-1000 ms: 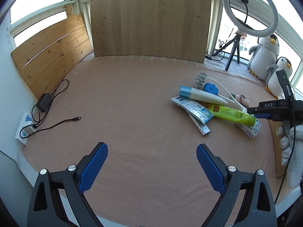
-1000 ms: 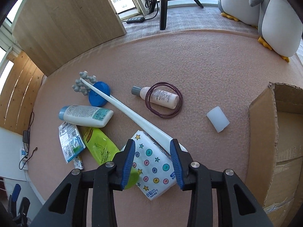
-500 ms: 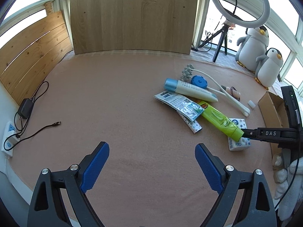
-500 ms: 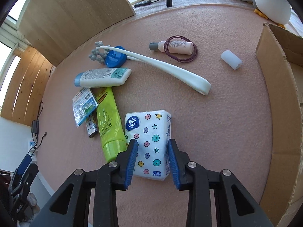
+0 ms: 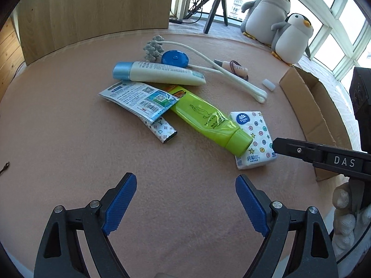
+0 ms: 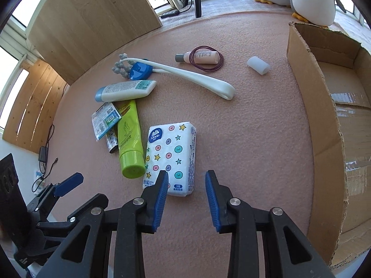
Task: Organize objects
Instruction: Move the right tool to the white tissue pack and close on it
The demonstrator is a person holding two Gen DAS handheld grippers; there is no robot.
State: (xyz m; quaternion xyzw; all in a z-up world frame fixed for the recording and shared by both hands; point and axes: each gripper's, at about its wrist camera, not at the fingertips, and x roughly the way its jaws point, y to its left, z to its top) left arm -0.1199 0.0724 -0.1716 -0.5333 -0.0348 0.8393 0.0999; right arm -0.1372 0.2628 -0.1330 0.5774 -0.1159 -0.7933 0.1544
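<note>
Right tool spread partway, gripping nothing, hovering at the near end of the tissue pack on the pink bench; left pad over the pack's corner, whether touching, can't tell. Left tool gaping wide over bare bench, holding nothing. Green tube snug against the pack at 9 o'clock, cap resting on its edge. Up at 11 o'clock: white tube, foil packet, blue disc. Long white massager running from there toward 12. Small pink bottle inside a hair tie at 12, white cap at 1. Cardboard box open at 3 o'clock. Two plush penguins by the window.
</note>
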